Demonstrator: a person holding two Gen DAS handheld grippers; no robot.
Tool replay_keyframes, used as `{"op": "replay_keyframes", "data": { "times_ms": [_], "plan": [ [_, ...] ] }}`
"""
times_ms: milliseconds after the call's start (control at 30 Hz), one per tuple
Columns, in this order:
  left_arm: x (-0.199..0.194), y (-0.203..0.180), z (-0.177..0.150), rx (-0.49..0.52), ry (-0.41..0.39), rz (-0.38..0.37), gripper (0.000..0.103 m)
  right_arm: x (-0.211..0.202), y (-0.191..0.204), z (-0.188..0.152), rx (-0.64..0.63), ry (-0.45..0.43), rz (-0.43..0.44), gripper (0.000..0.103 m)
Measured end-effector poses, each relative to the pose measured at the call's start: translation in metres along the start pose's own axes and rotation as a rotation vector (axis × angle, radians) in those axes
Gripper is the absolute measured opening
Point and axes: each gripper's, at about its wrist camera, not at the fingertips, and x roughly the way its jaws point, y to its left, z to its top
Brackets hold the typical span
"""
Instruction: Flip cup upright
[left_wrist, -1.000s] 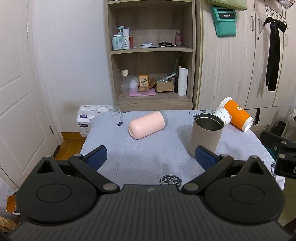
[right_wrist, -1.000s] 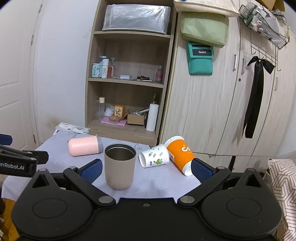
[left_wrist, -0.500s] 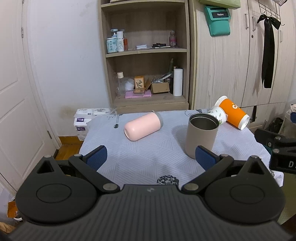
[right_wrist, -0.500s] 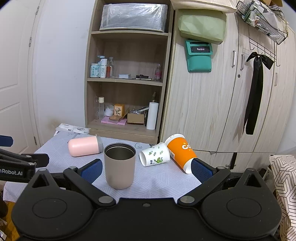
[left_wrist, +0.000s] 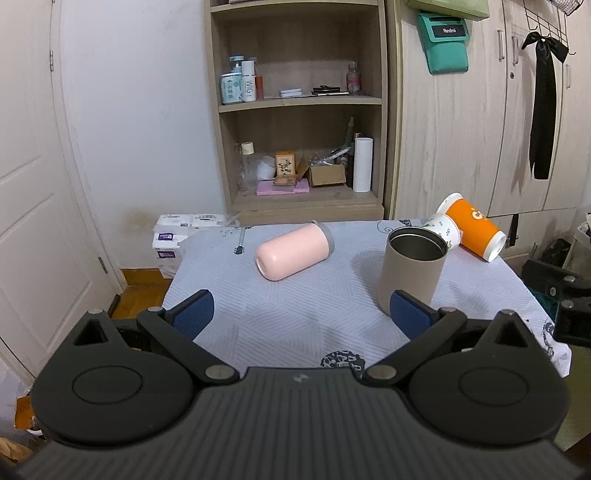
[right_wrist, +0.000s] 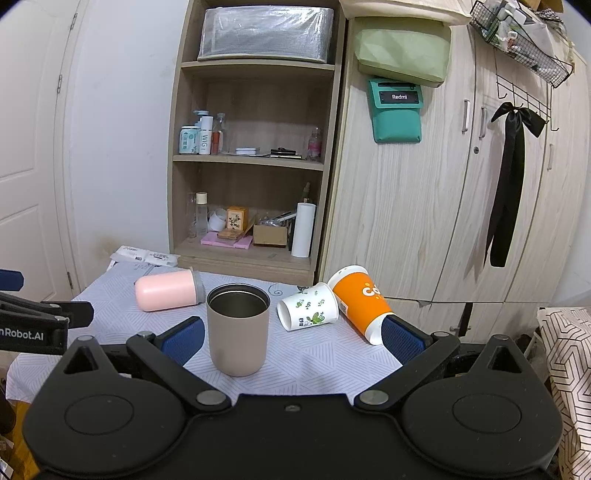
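A beige metal-lined cup (left_wrist: 412, 267) (right_wrist: 238, 328) stands upright on the table. A pink cup (left_wrist: 293, 252) (right_wrist: 168, 294) lies on its side at the left. A white leaf-print paper cup (right_wrist: 308, 311) (left_wrist: 443, 229) and an orange paper cup (right_wrist: 360, 302) (left_wrist: 472, 230) lie on their sides at the right. My left gripper (left_wrist: 301, 314) is open and empty, near the table's front edge. My right gripper (right_wrist: 291, 338) is open and empty, just before the beige cup.
The table has a pale patterned cloth (left_wrist: 295, 314). An open shelf unit (left_wrist: 295, 110) with bottles and boxes stands behind it, wooden cupboards (right_wrist: 461, 184) at the right, a white door (left_wrist: 33, 184) at the left. Tissue packs (left_wrist: 184, 232) lie beyond the table's far left.
Both grippers have drawn back and risen a little, so the cups look slightly farther and lower. The cups have not moved. Both grippers stay open.
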Motion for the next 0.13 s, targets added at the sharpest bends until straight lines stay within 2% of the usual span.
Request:
{"op": "replay_keyframes", "data": {
  "times_ms": [133],
  "plan": [
    [-0.0012,-0.001,0.0002,0.009,-0.008,0.007,0.103,-0.0002,0.0,-0.0002,0.001,0.0,0.0,0.103]
  ]
}}
